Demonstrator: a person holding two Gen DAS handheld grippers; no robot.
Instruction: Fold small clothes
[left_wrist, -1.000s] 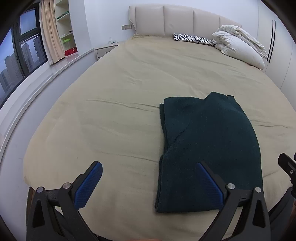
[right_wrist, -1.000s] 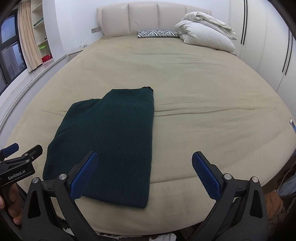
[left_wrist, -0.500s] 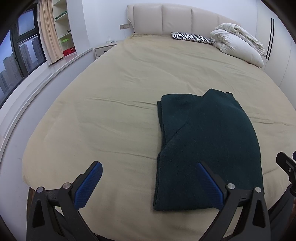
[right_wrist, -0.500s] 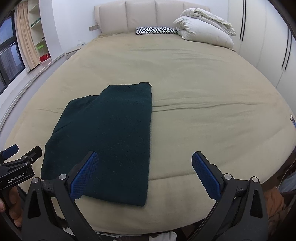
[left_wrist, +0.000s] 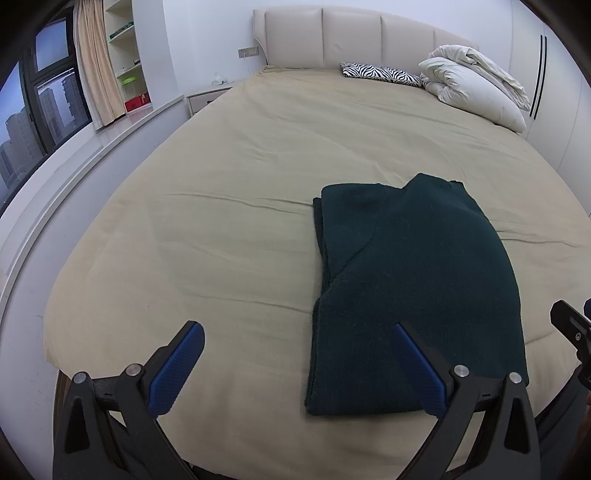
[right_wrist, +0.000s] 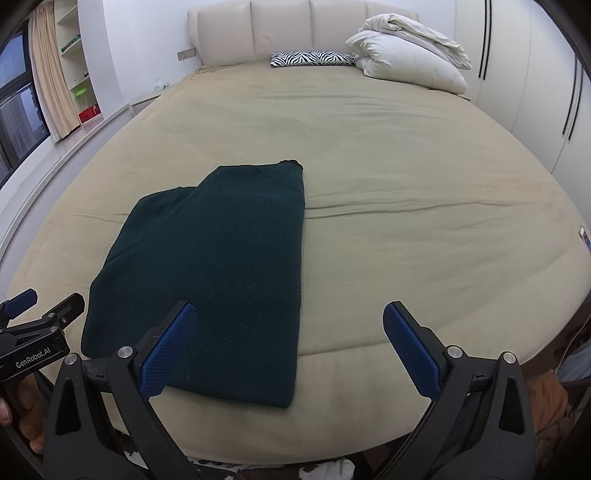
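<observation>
I am holding my left gripper (left_wrist: 295, 365) and right gripper (right_wrist: 291, 347) spread wide, gripping nothing, while the folded sweater (right_wrist: 210, 266) is lying flat near the bed's (right_wrist: 424, 192) front edge.

A dark green knitted garment (left_wrist: 413, 273) lay on a beige bed sheet (left_wrist: 229, 192). Both grippers' black frames carried blue textured fingers (right_wrist: 168, 349). A cream padded headboard (right_wrist: 280, 31) stood behind a black-and-white zebra-striped pillow (right_wrist: 312, 59) and white duvet (right_wrist: 410, 55). Tan curtains (left_wrist: 94, 70) framed the dark window.
</observation>
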